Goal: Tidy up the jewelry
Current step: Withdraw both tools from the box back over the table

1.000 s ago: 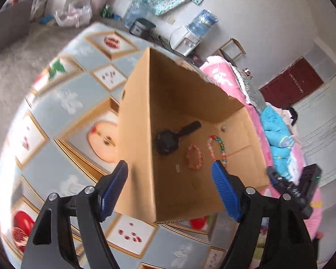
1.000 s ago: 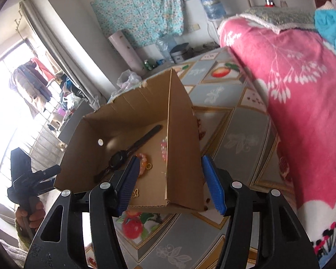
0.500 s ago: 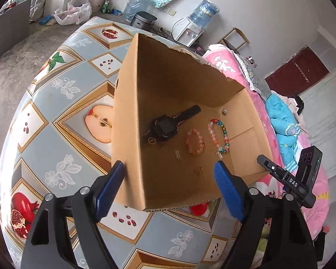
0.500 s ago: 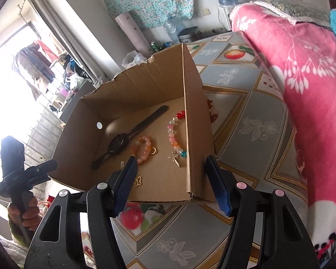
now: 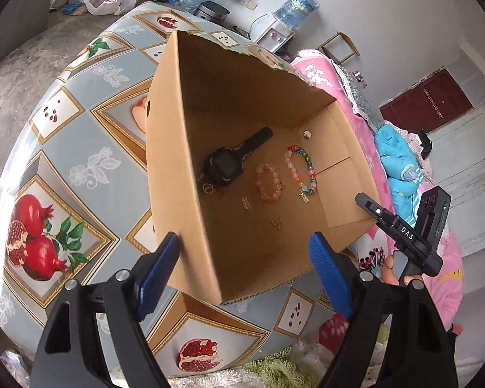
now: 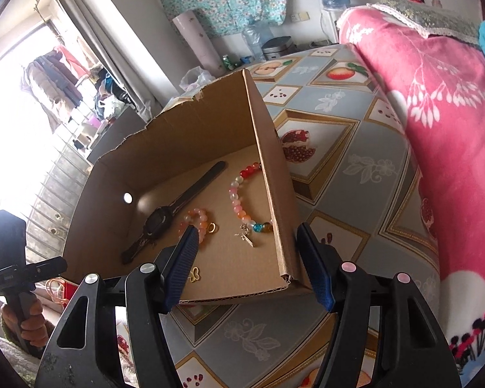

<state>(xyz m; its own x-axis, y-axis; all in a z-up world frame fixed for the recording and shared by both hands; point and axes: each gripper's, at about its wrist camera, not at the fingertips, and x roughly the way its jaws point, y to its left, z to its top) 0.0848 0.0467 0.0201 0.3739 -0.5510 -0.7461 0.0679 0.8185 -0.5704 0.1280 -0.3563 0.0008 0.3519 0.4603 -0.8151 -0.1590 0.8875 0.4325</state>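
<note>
An open brown cardboard box (image 5: 190, 174) stands on a table covered with a grey-blue oilcloth printed with fruit panels (image 5: 64, 168). On the box floor lie the jewelry items: a black wristwatch with a dark strap (image 5: 224, 165), a small bracelet of peach-orange beads (image 5: 269, 186) beside it, and a longer bracelet of multicoloured glass beads (image 5: 302, 169) with a small metal charm at its end, nearest the right-hand wall. A small gold ring (image 6: 212, 228) lies just beside the peach bracelet, and a small gold butterfly-shaped charm (image 5: 277, 223) lies closer to the near wall. The left gripper (image 5: 244, 274), black with blue ribbed pads, has its fingers wide apart, holding nothing, straddling the near corner of the box. The right gripper (image 6: 249, 262), of the same make, likewise has its fingers spread and empty, one finger over the box interior and the other outside the wall. A pink floral bedspread (image 6: 436, 97) lies beside the table.
</note>
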